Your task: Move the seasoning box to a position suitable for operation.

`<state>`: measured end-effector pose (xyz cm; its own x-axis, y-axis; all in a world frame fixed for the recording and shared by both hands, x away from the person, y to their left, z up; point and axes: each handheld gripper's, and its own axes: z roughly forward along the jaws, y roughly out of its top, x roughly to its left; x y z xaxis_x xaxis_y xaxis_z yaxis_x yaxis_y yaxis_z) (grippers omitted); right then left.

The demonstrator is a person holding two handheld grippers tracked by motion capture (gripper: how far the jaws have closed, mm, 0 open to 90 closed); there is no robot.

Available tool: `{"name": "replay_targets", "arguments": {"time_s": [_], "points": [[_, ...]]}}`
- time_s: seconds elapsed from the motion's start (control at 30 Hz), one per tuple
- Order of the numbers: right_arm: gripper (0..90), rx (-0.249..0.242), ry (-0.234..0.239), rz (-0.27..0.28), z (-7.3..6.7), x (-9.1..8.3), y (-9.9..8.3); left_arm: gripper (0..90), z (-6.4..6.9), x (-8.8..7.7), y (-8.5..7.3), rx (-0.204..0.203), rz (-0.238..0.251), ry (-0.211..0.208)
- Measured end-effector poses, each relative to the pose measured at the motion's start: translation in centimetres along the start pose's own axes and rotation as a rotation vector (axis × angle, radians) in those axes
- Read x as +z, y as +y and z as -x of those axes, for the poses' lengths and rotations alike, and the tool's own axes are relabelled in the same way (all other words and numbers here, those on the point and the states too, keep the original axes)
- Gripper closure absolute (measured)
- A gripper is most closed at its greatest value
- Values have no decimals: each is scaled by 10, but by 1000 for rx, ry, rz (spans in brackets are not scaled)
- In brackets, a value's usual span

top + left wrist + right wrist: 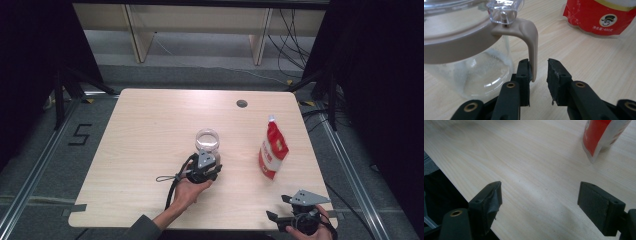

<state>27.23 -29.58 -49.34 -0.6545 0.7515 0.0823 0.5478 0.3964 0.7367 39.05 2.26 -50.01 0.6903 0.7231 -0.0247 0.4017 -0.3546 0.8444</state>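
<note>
Glass teapot [207,141] at frame centre of high view, tan handle [532,47] between left gripper [539,71] jaws; one pad touching, other apart, not clamped. Placed so for lifting by handle. Right gripper [540,195] jaws wide apart, idle at lower right, near red pouch [273,150].

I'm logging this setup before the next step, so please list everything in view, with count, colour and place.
glass jug: one, clear with beige band and beige handle, table centre.
pouch: one, red and white, standing right of the jug.
table: one, light wood, with a dark round hole near its far edge.
left tongs: one pair, black, around the jug's handle, one pad touching it, the other apart.
right tongs: one pair, black, wide open over the table's near right corner.
</note>
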Motion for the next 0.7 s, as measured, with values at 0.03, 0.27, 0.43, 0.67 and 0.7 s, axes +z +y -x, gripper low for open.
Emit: {"name": "replay_targets", "arguments": {"time_s": [0.03,0.27,0.43,0.67,0.7], "points": [[205,0,-2,-1,0,0,0,735,1,1,1,-16,2,5],[209,7,12,-14,0,1,-1,826,-1,1,2,5,6,6],[209,31,6,-18,-1,0,-1,829,-5,-3,0,10,-1,-29],[209,16,3,-17,0,0,-1,843,-17,-12,-3,147,4,-90],[209,13,5,-14,1,1,-1,845,-18,-16,-5,154,0,-108]]}}
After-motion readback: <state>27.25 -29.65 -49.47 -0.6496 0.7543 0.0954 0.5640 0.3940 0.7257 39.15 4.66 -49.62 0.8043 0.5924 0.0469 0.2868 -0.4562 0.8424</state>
